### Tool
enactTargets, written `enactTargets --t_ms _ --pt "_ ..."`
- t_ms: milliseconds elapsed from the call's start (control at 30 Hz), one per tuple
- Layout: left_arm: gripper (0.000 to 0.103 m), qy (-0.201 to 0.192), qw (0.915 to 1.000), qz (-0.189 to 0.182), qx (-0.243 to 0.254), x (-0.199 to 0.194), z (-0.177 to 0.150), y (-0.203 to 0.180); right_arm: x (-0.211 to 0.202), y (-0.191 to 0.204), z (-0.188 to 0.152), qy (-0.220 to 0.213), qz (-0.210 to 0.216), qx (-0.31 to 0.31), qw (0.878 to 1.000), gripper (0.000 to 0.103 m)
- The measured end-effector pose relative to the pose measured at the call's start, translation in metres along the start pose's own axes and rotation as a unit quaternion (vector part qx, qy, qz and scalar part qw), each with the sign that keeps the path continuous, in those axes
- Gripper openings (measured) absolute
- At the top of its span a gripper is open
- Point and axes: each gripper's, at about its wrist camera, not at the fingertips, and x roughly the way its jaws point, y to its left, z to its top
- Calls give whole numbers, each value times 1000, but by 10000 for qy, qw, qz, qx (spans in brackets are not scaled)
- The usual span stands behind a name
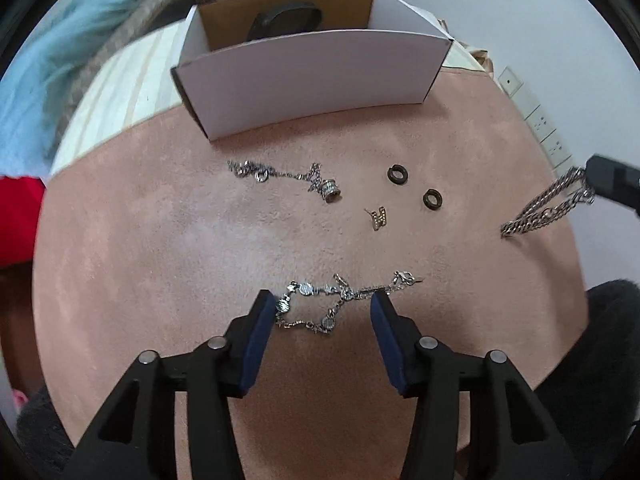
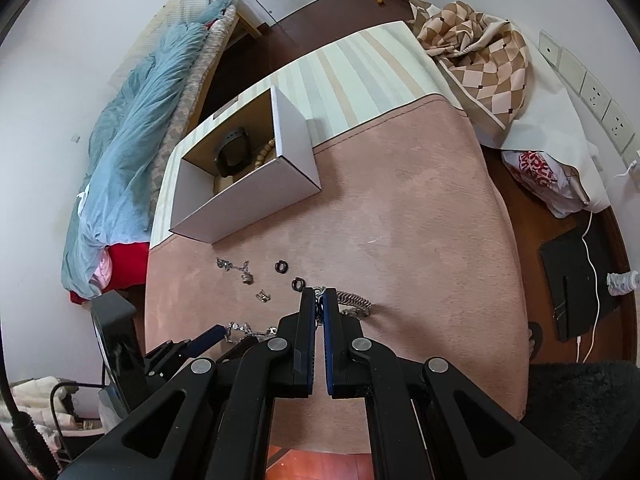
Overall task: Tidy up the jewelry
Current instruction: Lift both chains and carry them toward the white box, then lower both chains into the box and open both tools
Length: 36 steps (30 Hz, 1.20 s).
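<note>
On the pink mat [image 1: 160, 248], my left gripper [image 1: 324, 302] is open, its fingers either side of a thin silver charm bracelet [image 1: 320, 300]. My right gripper [image 2: 319, 296] is shut on a thick silver chain [image 2: 354, 302], which hangs from it in the left wrist view [image 1: 540, 210]. Loose on the mat lie another silver chain with a barrel charm [image 1: 288, 178], two dark rings [image 1: 398, 174] [image 1: 432, 199] and a small gold earring [image 1: 378, 217]. A white cardboard box [image 1: 304, 84] stands beyond them, holding a dark band and wooden beads [image 2: 264, 154].
A striped cloth [image 2: 360, 76] covers the table past the mat. A checked cloth [image 2: 476, 48] lies at the far right corner. Bedding [image 2: 132, 128] is to the left, wall sockets [image 1: 544, 128] to the right, and a black furry thing [image 1: 600, 340] by the mat's near edge.
</note>
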Motion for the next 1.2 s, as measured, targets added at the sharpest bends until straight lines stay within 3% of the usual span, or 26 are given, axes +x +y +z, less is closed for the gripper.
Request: enactTargets --t_ms 33,67,400,700,967,1200 --pt "11 -42 10000 41 18 0 0 -2 0 0 0 -3 -13 -2 10000 4" --pt "6 -49 10000 -72 -39 0 2 -1 0 -1 0 -2 -21 3 10000 4" --pt "5 -21 9905 -848 -1085 -12 3 37 -3 4 0 -30 103 -4 9999 4" --pt "5 -629 9830 -1175 -1259 -78 19 55 -14 24 11 -119 406 -100 9991 4" --pt "5 -1299 9723 -1520 -1212 -140 71 69 -31 69 44 -319 685 -451 9961 4" --pt "5 -1487 9718 -1439 -1127 -136 130 90 -22 122 96 -478 634 -889 9929 4"
